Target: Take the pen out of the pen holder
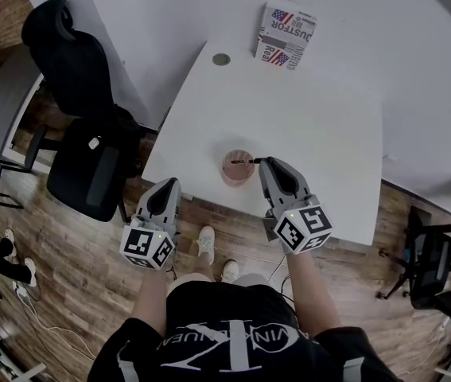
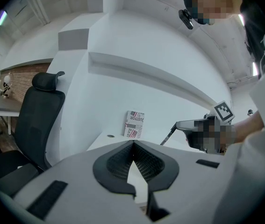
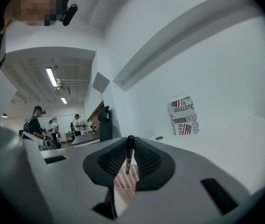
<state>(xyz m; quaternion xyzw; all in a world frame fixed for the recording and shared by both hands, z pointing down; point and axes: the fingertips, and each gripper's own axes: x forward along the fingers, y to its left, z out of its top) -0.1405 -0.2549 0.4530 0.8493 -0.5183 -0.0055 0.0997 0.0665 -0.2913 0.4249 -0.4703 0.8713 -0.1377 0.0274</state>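
Observation:
A pink mesh pen holder [image 1: 235, 169] stands near the front edge of the white table [image 1: 320, 118]. My right gripper [image 1: 262, 162] is shut on a black pen [image 1: 246, 161] right above the holder's mouth. In the right gripper view the pen [image 3: 129, 155] hangs down between the pads, over the holder [image 3: 125, 186]. Whether its lower end is clear of the rim I cannot tell. My left gripper [image 1: 169, 184] hovers off the table's front left edge, its tips [image 2: 133, 146] together with nothing between them. From there I see the right gripper [image 2: 193, 125] with the slanting pen [image 2: 168, 135].
A printed box [image 1: 286, 35] leans against the white wall at the table's far edge, with a round cable port [image 1: 221, 59] to its left. A black office chair [image 1: 82, 110] stands left of the table. Several people are in the far background [image 3: 36, 120].

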